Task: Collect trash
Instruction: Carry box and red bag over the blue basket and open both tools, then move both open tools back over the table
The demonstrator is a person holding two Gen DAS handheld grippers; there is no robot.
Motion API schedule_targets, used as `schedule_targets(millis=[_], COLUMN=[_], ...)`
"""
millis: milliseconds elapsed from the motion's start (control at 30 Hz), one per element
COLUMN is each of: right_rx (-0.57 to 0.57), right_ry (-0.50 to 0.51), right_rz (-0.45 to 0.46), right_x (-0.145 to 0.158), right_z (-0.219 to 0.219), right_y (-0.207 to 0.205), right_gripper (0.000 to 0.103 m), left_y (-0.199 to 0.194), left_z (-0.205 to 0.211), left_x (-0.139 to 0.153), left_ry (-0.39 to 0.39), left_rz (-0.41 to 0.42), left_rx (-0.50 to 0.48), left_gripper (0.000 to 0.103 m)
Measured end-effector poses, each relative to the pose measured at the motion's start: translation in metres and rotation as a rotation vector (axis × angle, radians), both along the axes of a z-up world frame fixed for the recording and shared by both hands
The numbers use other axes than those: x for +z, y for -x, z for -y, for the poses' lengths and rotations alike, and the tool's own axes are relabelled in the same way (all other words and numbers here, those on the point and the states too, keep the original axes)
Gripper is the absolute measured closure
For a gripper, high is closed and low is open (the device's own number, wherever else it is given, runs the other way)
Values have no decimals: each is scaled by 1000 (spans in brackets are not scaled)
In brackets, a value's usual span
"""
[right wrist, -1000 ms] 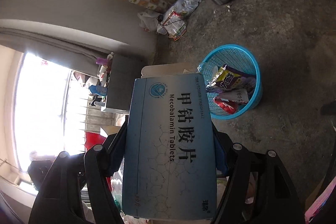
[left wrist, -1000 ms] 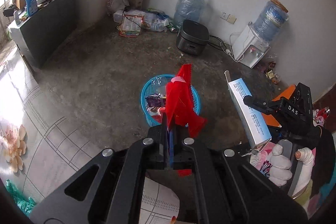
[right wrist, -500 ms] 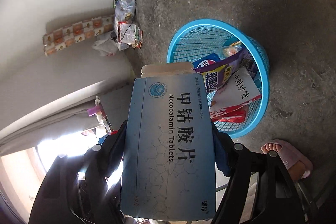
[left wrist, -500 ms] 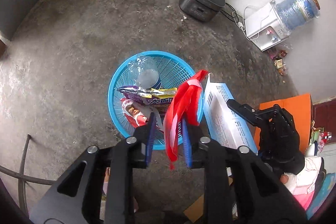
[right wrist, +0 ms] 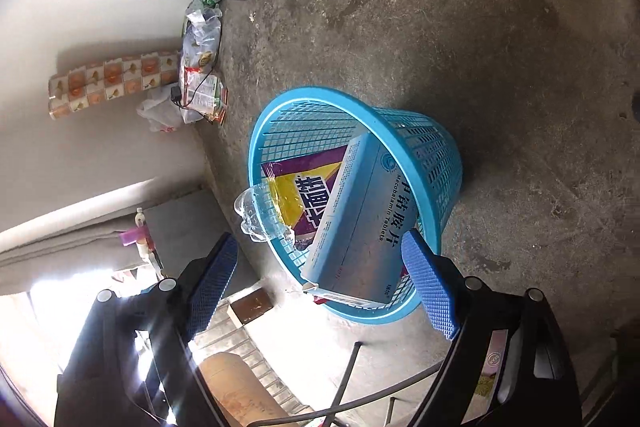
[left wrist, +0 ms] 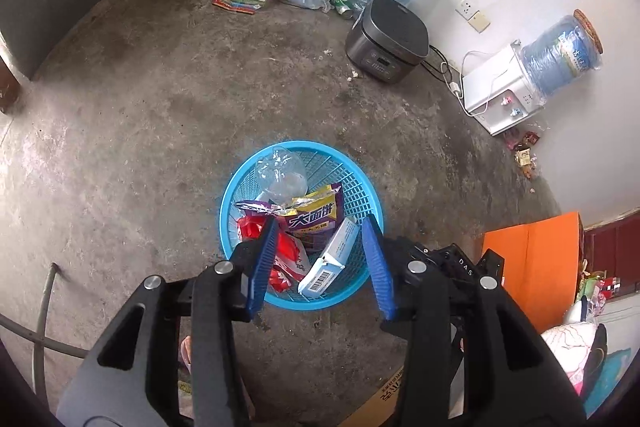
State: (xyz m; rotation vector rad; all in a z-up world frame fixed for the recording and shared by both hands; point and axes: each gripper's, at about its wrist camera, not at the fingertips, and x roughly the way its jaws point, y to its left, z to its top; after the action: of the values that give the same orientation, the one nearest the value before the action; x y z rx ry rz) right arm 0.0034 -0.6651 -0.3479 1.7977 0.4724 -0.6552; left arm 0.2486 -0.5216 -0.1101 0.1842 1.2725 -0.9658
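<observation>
Both the left claw (left wrist: 322, 261) and the right claw (right wrist: 326, 281) are wide open and empty above the blue basket (left wrist: 240, 183), where the tablet box (right wrist: 360, 223) leans high and may tip out.

The basket (left wrist: 362, 197) is showing bright sky blue with an open grid pattern. Inside it, a snack bag (left wrist: 316, 217) is showing purple and yellow (with white lettering), a wrapper (left wrist: 288, 259) is glowing red, and the tablet box (right wrist: 360, 231) is showing pale blue with dark blue print. Both the left tool (left wrist: 320, 263) and right tool (right wrist: 324, 283) are wearing blue dimpled pads on black frames. Far left, a roll (right wrist: 108, 83) is displaying orange checks.
</observation>
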Motion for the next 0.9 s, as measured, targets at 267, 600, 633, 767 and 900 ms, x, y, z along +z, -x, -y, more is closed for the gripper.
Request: schedule_targets(millis=[267,600,633,767,900], right_rx=[117,409,441,504,571], right_ry=[271,779,858,1139,1331], right_rz=[-89,-251,-259,-274,-212], right_x=[64,186,204,263,305], right_z=[-23,-120,-132,-180,-229], right_y=[9,-12,-16,-27,-32], right_gripper=[27,27,27,11,7], left_y=[22,53,55,66,76], left_z=[-55,-195,-213,-290,-361], left_x=[89,181,188,219,232], left_ry=[147,311,327,416,460], left_rz=[147,319,338,415,449], left_rx=[-10,60,88,225,340], left_gripper=[39,16,13,11,9])
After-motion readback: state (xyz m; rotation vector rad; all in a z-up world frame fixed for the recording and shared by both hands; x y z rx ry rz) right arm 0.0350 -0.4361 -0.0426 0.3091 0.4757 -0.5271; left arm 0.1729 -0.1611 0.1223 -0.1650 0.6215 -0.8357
